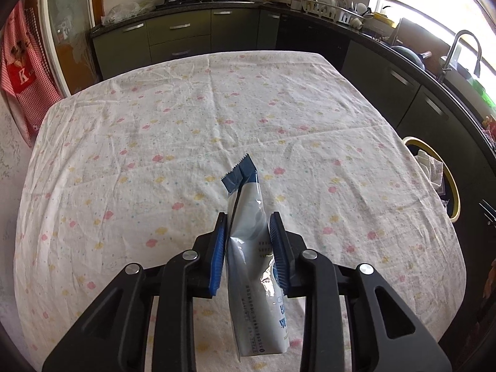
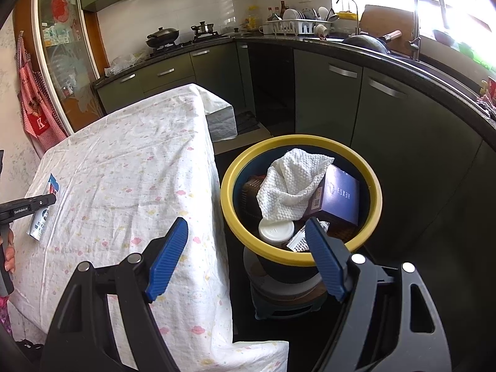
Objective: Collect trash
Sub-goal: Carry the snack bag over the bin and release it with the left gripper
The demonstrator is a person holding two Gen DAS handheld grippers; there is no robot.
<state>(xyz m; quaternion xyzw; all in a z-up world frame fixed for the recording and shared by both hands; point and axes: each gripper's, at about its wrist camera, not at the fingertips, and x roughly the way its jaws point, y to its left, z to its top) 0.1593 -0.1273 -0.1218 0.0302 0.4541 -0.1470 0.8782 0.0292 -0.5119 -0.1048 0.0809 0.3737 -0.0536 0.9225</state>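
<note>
My left gripper [image 1: 246,220] is shut on a white and blue snack wrapper [image 1: 248,217] and holds it upright just above the flowered tablecloth [image 1: 155,124]. The wrapper also shows at the left of the right wrist view [image 2: 46,207], held by the left gripper [image 2: 51,200]. My right gripper [image 2: 246,224] is open and empty, over the near rim of a yellow-rimmed trash bin [image 2: 297,260] beside the table. The bin holds a white paper towel [image 2: 291,183], a purple box [image 2: 338,195], a white lid [image 2: 276,231] and a small packet.
The bin [image 1: 454,186] stands past the table's right edge in the left wrist view. Dark kitchen cabinets [image 2: 325,93], a sink with a tap [image 2: 417,21] and a stove with pans [image 2: 162,35] ring the room. A red apron [image 1: 21,71] hangs at left.
</note>
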